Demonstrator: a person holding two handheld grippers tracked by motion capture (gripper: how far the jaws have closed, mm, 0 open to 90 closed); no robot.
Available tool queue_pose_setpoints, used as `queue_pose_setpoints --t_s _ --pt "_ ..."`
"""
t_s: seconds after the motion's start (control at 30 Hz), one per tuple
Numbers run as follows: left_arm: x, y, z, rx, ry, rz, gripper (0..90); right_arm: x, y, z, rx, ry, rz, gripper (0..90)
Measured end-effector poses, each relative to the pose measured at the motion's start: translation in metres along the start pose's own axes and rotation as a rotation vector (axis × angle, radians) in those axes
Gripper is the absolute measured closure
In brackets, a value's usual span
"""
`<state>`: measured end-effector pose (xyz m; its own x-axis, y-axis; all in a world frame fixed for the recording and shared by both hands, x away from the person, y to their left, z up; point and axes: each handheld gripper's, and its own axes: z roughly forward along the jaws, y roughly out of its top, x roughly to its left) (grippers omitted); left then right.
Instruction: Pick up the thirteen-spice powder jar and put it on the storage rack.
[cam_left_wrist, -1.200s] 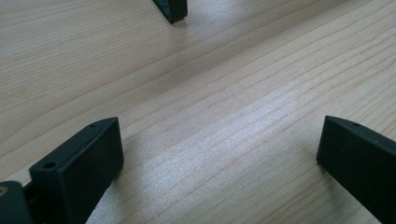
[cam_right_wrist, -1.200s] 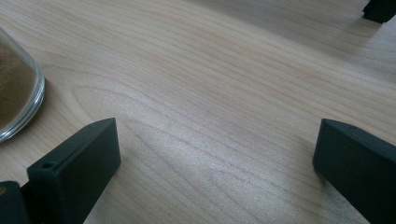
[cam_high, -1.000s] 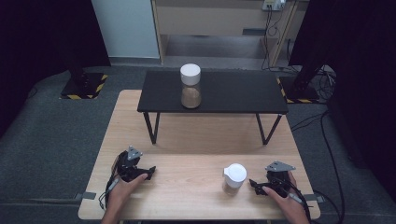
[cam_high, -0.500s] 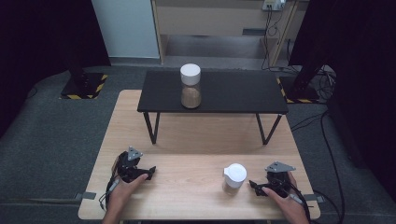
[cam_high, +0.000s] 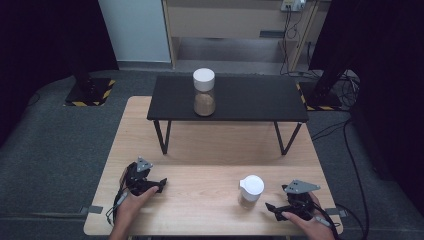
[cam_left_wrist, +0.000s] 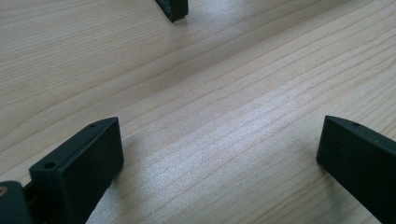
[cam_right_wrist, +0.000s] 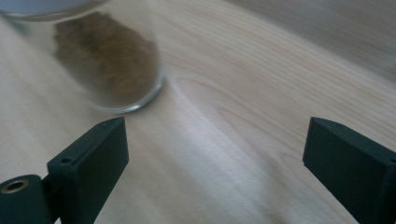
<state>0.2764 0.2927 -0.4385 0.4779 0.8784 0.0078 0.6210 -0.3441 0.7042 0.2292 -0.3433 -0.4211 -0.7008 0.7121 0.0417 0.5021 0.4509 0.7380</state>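
Observation:
A glass jar with a white lid and brown powder stands on the wooden table, near the front right. Its brown base sits just beyond the left jaw in the right gripper view. My right gripper rests a little right of that jar; its jaws have just been closing, still stand apart, and hold nothing. A second, similar jar stands on the low black table. My left gripper lies open on the wood at the front left, with bare table between its jaws.
The low black table spans the far half of the wooden table on thin legs. A black piece pokes in at the top of the left gripper view; I cannot tell what it is. Grey floor surrounds the table.

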Motion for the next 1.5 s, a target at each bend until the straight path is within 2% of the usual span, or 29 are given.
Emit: queue_pose_setpoints --t_s 0.23,0.47,0.93,1.1,1.5 --pt "0.0 0.0 0.0 0.0 0.0 0.0 0.0 0.006 0.004 0.0 -0.001 0.064 -0.055 8.0" --pt "0.0 0.0 0.0 0.0 0.0 0.0 0.0 0.013 0.009 0.005 -0.015 0.094 -0.088 8.3" --pt "0.0 0.0 0.0 0.0 0.001 0.0 0.0 0.02 0.016 0.013 -0.028 0.103 -0.099 8.4" --pt "0.0 0.0 0.0 0.0 0.0 0.0 0.0 0.021 0.017 0.015 -0.04 0.106 -0.089 8.8" --pt "0.0 0.0 0.0 0.0 0.0 0.0 0.0 0.026 0.022 0.018 -0.085 0.103 -0.09 14.7"
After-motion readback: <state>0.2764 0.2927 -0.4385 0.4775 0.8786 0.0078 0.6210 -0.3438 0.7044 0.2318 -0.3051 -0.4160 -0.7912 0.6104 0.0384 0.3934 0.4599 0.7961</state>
